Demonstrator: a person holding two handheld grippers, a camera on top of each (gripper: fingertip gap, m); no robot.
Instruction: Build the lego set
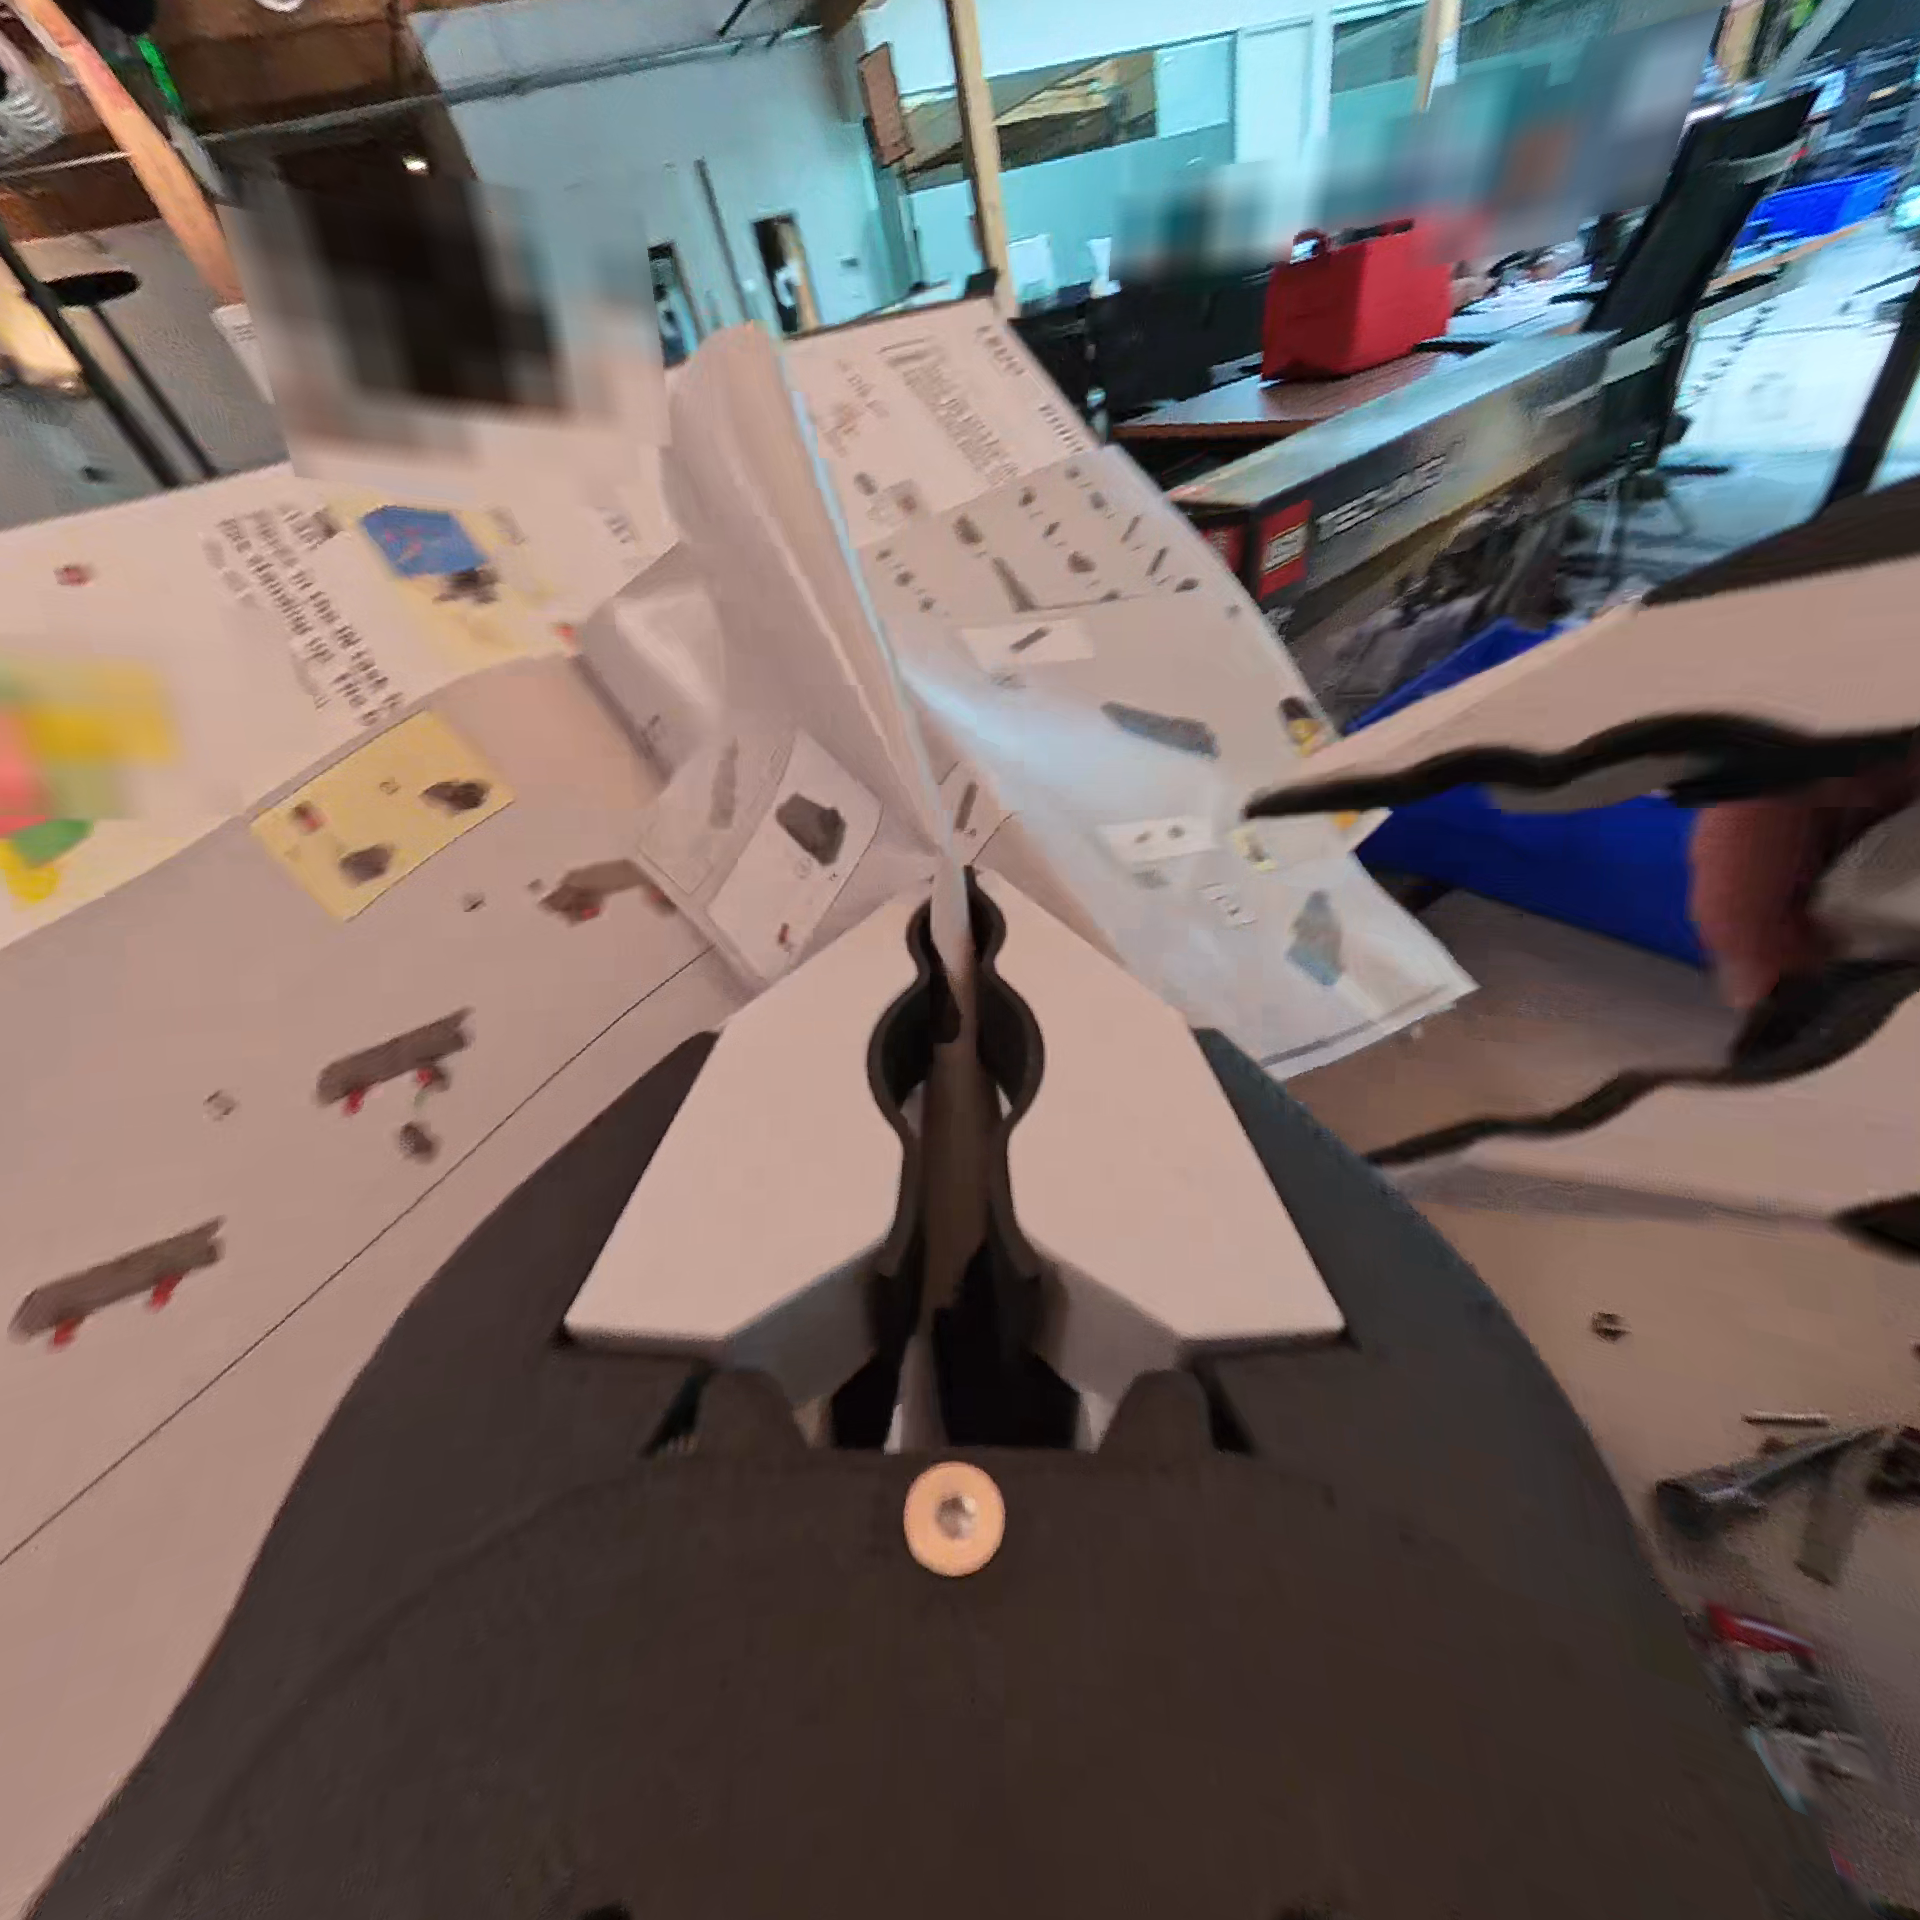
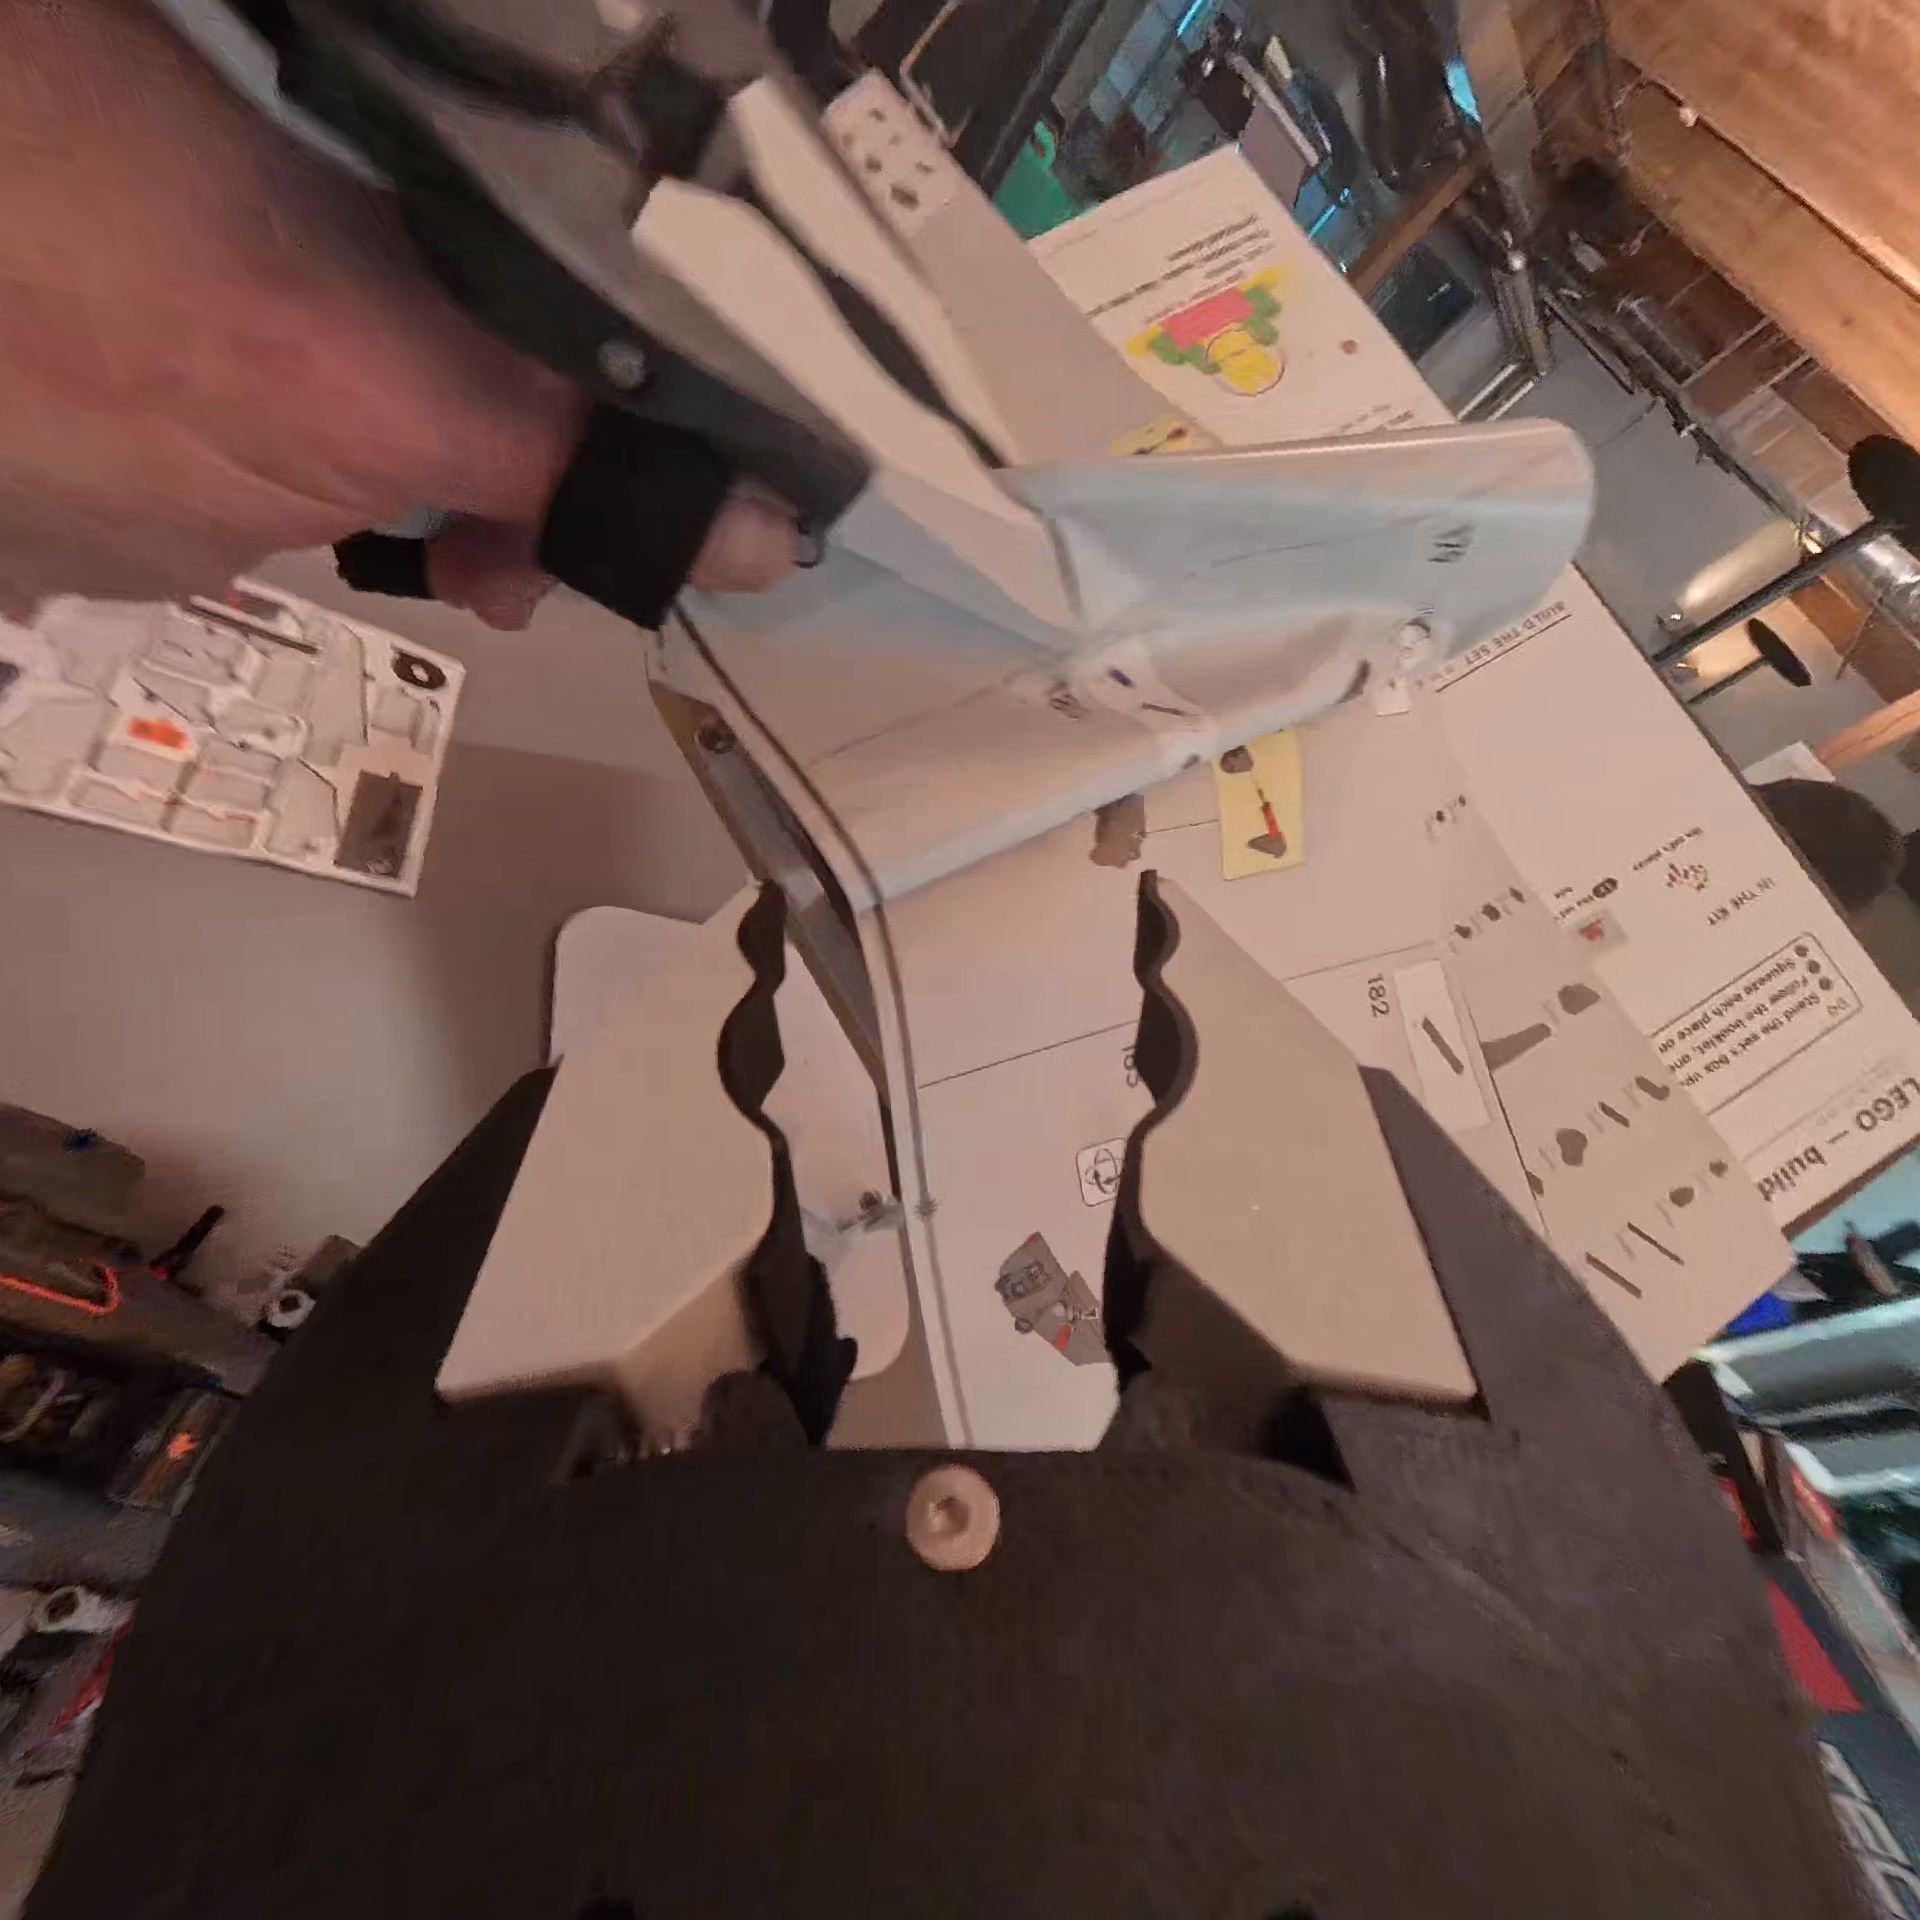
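The instruction booklet (image 1: 1039, 644) lies open on the table, with a sheaf of its pages lifted upright. My left gripper (image 1: 956, 914) is shut on the lower edge of those pages, which run down between the pads. In the right wrist view the left gripper (image 2: 997, 457) holds the bent pages (image 2: 1299, 561) up above the booklet. My right gripper (image 2: 956, 894) is open. A curved page edge (image 2: 842, 935) stands between its jaws near the left finger, and the pads do not press on it. The right gripper (image 1: 1314, 977) also shows open at the right of the left wrist view.
A large printed sheet (image 1: 208, 1039) covers the table under the booklet. A set box (image 1: 1403, 488) and a blue bin (image 1: 1538, 852) stand beyond the table's right edge. Loose parts (image 1: 1766, 1486) lie at the near right. Another printed leaflet (image 2: 229, 727) lies to the left. Some 6 cm of space lies between my two pairs of fingers.
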